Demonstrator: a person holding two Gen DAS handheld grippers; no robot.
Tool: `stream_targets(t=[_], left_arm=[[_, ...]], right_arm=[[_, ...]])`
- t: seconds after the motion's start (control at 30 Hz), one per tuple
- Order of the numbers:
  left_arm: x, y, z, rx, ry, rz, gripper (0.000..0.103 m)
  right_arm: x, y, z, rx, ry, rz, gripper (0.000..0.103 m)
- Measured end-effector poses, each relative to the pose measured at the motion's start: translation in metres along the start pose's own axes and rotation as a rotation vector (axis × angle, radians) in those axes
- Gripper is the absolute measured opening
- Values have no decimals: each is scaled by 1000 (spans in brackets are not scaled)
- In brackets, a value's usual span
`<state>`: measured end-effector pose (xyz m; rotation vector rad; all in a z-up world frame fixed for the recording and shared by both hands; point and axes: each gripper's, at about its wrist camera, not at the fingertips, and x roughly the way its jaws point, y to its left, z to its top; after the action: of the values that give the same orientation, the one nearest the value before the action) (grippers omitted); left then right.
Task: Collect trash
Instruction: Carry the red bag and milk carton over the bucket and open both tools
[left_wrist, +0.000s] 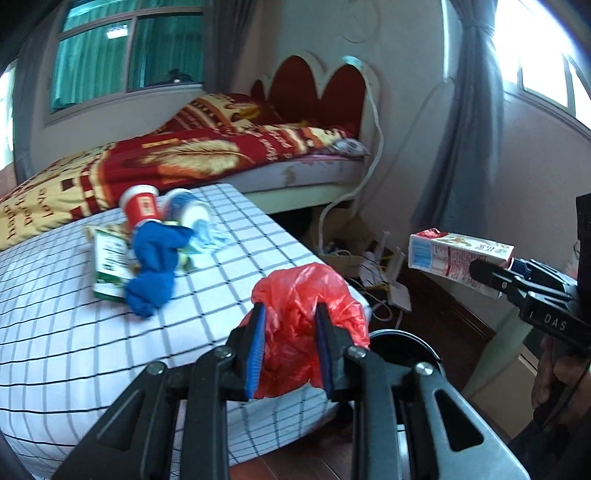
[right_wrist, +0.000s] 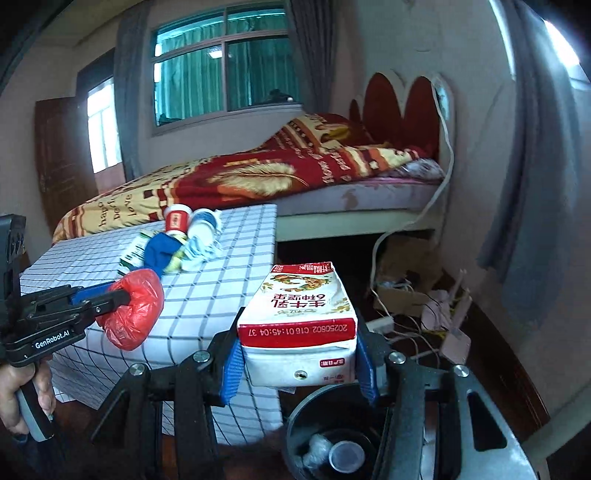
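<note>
My left gripper (left_wrist: 290, 332) is shut on a crumpled red plastic bag (left_wrist: 308, 295), held over the near corner of the checked table (left_wrist: 74, 332); it also shows in the right wrist view (right_wrist: 110, 299) with the red bag (right_wrist: 135, 308). My right gripper (right_wrist: 299, 363) is shut on a red and white milk carton (right_wrist: 303, 314), held just above a black trash bin (right_wrist: 332, 435) with some trash inside. The carton (left_wrist: 458, 256) and the right gripper (left_wrist: 491, 275) show at the right of the left wrist view. The bin's rim (left_wrist: 400, 338) lies just beyond my left fingers.
On the table lie a red paper cup (left_wrist: 142, 206), a blue and white cup (left_wrist: 188, 210), a blue cloth (left_wrist: 155, 264), a green box (left_wrist: 109, 264) and crumpled tissue (left_wrist: 212, 236). A bed (left_wrist: 184, 155) stands behind. Cables and cardboard (right_wrist: 417, 295) clutter the floor at the right.
</note>
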<state>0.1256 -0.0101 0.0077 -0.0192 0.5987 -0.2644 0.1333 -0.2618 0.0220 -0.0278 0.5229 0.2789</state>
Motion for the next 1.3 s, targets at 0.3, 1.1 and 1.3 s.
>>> stream_targets(t=[0.3, 1.1, 1.3], left_arm=[[25, -49, -13, 67, 64, -82, 27], [153, -127, -80, 166, 393, -278, 29], [172, -123, -95, 105, 439, -220, 79]], right_arm=[[-10, -51, -39, 50, 67, -42, 53], [72, -127, -140, 165, 396, 76, 55], [103, -154, -158, 269, 454, -47, 100]])
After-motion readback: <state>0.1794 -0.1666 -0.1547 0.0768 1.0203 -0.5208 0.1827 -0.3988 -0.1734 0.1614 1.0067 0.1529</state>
